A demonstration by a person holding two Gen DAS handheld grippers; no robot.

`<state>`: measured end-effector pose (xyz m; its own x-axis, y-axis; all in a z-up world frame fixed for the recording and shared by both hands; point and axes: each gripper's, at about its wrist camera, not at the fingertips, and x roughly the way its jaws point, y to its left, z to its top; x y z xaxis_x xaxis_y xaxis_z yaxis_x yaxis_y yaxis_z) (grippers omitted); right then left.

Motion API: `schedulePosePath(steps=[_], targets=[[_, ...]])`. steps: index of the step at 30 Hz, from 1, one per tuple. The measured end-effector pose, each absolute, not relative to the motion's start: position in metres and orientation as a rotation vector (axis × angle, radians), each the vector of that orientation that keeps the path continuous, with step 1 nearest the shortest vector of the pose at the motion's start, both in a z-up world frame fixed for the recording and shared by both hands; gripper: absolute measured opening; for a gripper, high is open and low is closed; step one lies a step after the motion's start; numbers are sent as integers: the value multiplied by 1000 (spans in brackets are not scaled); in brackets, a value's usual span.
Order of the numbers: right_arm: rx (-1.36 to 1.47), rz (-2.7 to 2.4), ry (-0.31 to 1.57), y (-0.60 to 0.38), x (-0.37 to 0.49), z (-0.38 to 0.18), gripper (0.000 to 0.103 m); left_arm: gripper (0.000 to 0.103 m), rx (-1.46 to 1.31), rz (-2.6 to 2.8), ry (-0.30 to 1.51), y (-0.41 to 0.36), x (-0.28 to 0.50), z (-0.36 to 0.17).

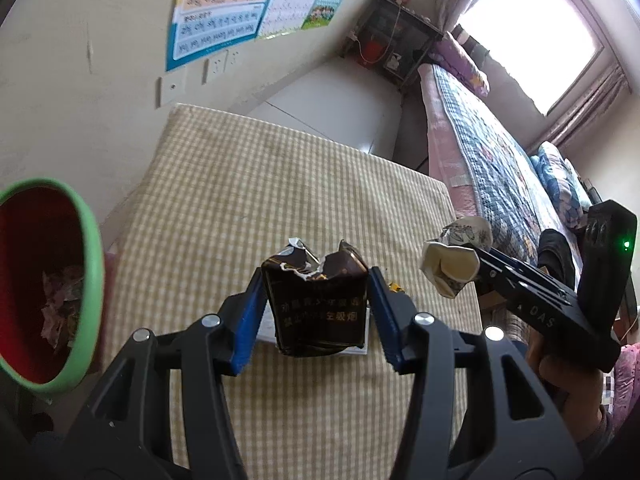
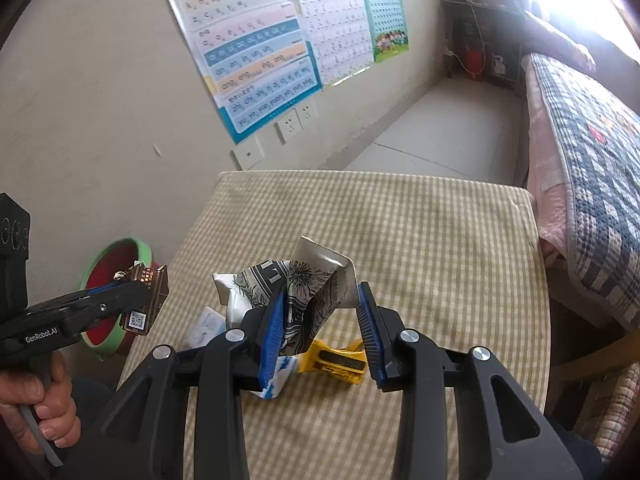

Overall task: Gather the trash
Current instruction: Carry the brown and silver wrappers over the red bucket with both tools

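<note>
A torn dark cigarette pack (image 1: pixel 316 300) was clamped between the blue pads of the left gripper (image 1: pixel 316 312) and held above a table covered with a beige checked cloth (image 1: pixel 248 184). A crumpled paper cup (image 2: pixel 304 284), white with black printed flowers, was pinched between the jaws of the right gripper (image 2: pixel 320 328), also lifted off the cloth. To the left of the table, a green-rimmed bin with a red inside (image 1: pixel 52 280) stood on the floor, with some crumpled scraps already seen in it. The task appeared to be about midway: two pieces were picked up but not yet dropped in the bin. On the cloth, a yellow wrapper (image 2: pixel 336 360), a blue-and-white packet (image 2: pixel 280 376) and a small pale card (image 2: pixel 206 324) were left to be collected. Behind the table, a cream wall was hung with children's alphabet posters (image 2: pixel 248 52) above white sockets (image 2: pixel 296 120). To the right, a bed with a patchwork quilt (image 2: pixel 592 152) was lit by a bright window (image 1: pixel 532 28).
</note>
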<state>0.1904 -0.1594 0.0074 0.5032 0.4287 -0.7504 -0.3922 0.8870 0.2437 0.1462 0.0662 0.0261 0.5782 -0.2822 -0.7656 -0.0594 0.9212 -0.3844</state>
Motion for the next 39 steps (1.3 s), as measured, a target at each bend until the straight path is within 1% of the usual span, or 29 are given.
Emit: schedulePosePath(steps=[14, 39], targets=[[-20, 591, 869, -96, 175, 34, 35, 48, -438, -40, 888, 124, 106, 41], [-146, 824, 838, 60, 148, 52, 35, 48, -544, 187, 810, 261, 40, 49]])
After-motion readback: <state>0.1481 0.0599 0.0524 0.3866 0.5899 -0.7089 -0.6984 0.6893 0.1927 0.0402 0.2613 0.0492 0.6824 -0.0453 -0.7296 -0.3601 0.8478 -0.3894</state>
